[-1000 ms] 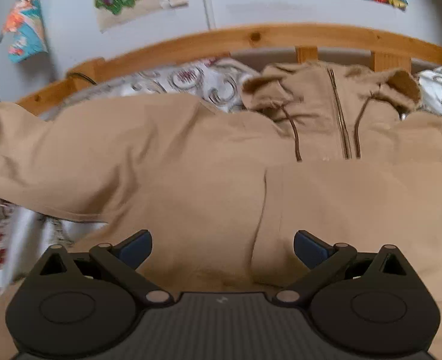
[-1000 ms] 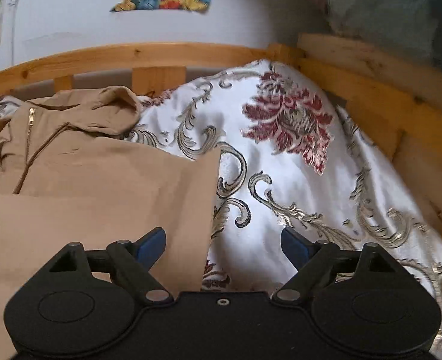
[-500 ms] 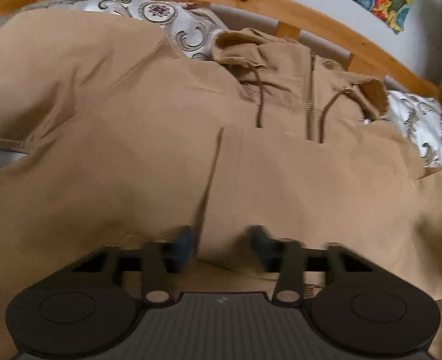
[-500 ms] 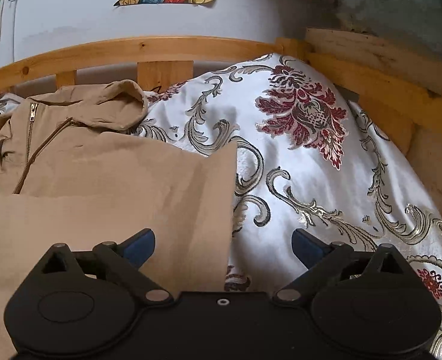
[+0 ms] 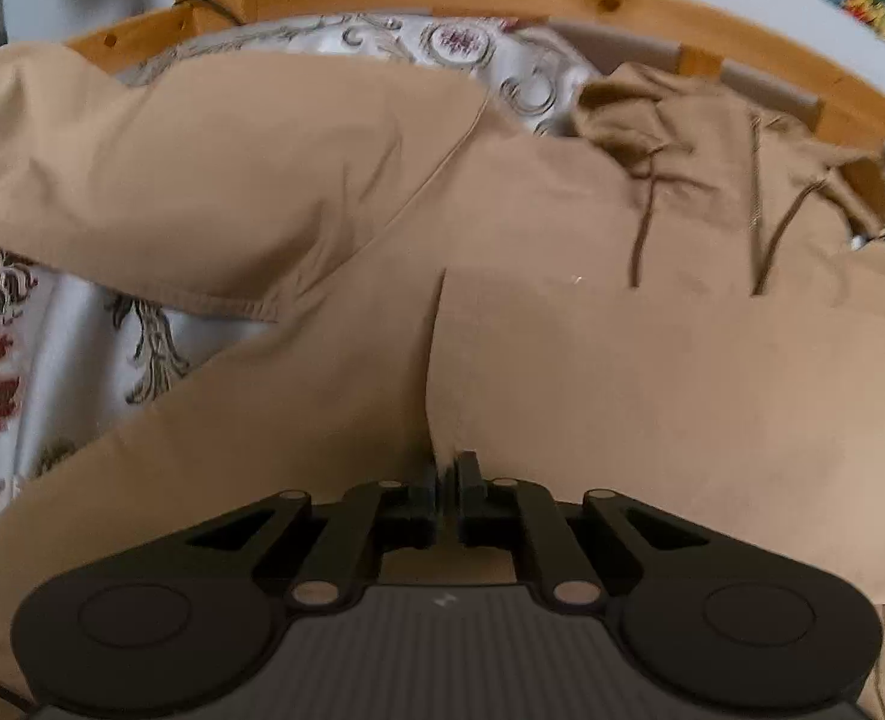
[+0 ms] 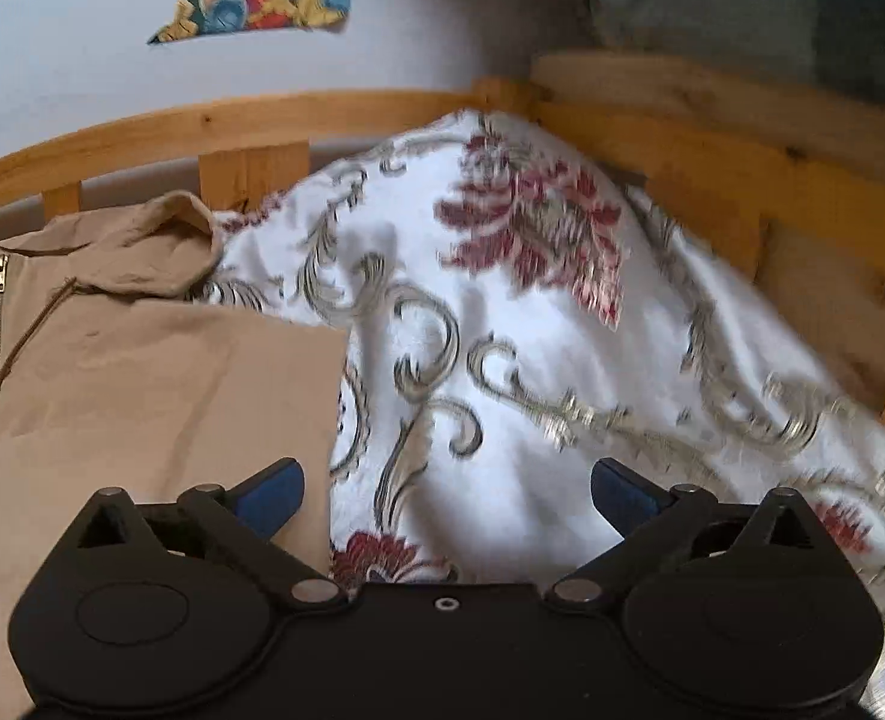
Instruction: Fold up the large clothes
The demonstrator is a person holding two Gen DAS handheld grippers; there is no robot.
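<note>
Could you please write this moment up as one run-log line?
left gripper: closing on folded edge of tan hoodie | right gripper: opening, nothing between jaws, over bedspread

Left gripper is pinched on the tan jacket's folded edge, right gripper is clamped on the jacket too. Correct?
Not quite. The left gripper is closing on the jacket's folded edge, but the right gripper holds nothing: in the right wrist view its jaws stand wide apart over the bedspread, beside the jacket's edge.
</note>
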